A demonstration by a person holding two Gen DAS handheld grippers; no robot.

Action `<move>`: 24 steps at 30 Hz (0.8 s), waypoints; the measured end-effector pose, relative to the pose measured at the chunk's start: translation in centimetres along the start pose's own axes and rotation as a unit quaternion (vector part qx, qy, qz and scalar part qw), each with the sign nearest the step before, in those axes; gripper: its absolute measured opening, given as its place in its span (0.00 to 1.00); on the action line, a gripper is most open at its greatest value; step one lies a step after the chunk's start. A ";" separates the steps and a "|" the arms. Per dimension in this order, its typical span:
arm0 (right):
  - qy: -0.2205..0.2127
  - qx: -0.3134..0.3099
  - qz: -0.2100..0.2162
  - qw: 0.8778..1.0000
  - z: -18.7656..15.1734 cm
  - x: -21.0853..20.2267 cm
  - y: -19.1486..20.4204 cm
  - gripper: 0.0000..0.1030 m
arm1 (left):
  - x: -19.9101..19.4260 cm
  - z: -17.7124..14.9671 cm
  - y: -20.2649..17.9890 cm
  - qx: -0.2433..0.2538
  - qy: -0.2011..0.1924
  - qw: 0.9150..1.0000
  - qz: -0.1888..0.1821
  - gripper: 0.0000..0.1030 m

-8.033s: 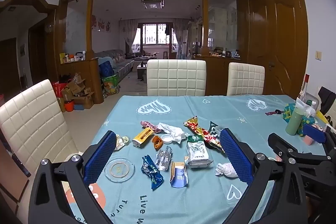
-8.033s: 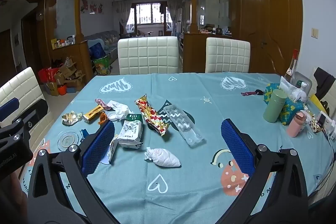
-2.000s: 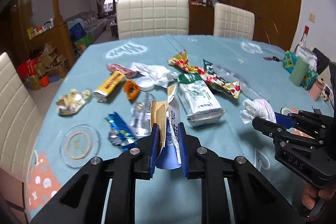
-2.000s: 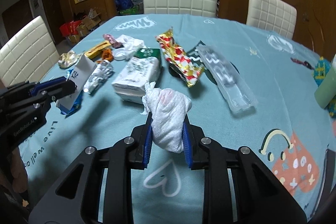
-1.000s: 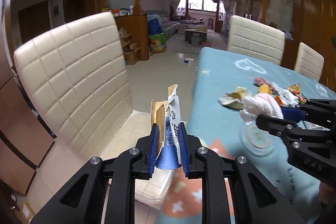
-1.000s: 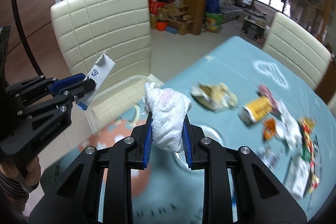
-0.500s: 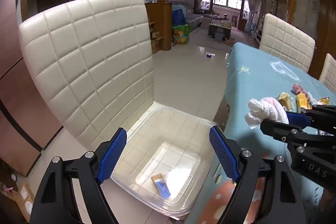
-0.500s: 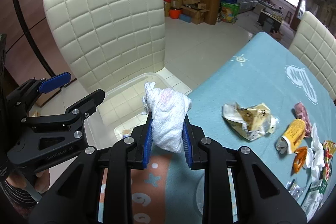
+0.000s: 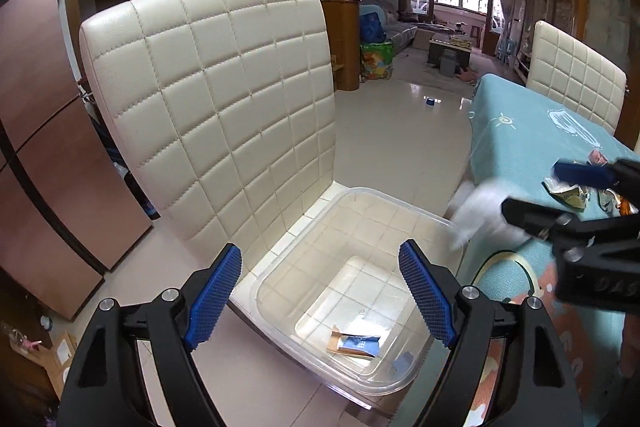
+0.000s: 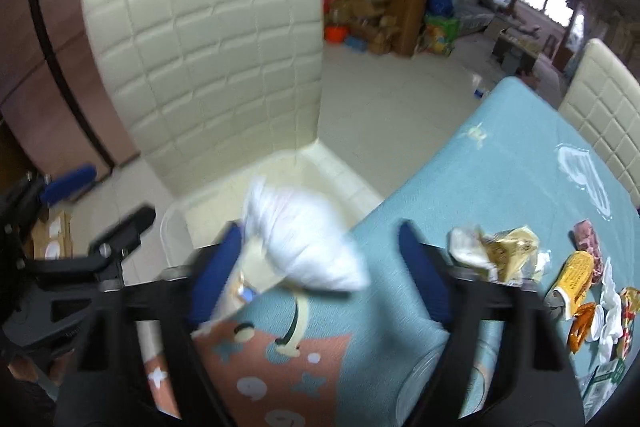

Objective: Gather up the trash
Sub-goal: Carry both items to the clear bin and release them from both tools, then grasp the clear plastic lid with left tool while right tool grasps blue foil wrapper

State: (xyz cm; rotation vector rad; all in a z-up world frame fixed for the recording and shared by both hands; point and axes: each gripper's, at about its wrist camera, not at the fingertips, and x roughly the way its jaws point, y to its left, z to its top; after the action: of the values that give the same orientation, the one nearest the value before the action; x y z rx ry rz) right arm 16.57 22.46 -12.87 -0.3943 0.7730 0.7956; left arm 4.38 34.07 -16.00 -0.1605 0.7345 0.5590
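Right tool (image 10: 320, 267) was opening, white wad (image 10: 308, 247) dropping free; it needed to clear the tabletop (image 10: 500, 167) edge into the clear bin (image 9: 360, 199); left tool (image 9: 320, 291) gaped wide, empty.

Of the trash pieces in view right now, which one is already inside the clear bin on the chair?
The small blue and brown carton, lying flat on the clear bin's floor. The white tissue wad is between the right tool's opening jaws; the wrappers lie on the table.
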 end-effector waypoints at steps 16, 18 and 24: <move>-0.013 0.038 -0.064 0.997 -4.1 -7.2 -4.6 0.79 | -4.0 0.2 -5.5 0.063 -0.013 0.996 -0.061 0.77; -0.015 0.057 -0.072 0.996 -5.2 -8.7 -5.8 0.80 | -4.8 -0.1 -7.5 0.084 -0.010 0.993 -0.079 0.77; -0.023 0.123 -0.096 0.988 -10.5 -13.6 -9.5 0.80 | -7.8 -1.4 -13.4 0.150 -0.010 0.982 -0.118 0.77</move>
State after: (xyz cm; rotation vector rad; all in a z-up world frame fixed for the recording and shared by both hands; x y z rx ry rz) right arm 12.72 3.51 -9.36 -0.2243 0.7676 0.5200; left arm 5.99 18.97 -12.50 0.0384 0.7586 0.2196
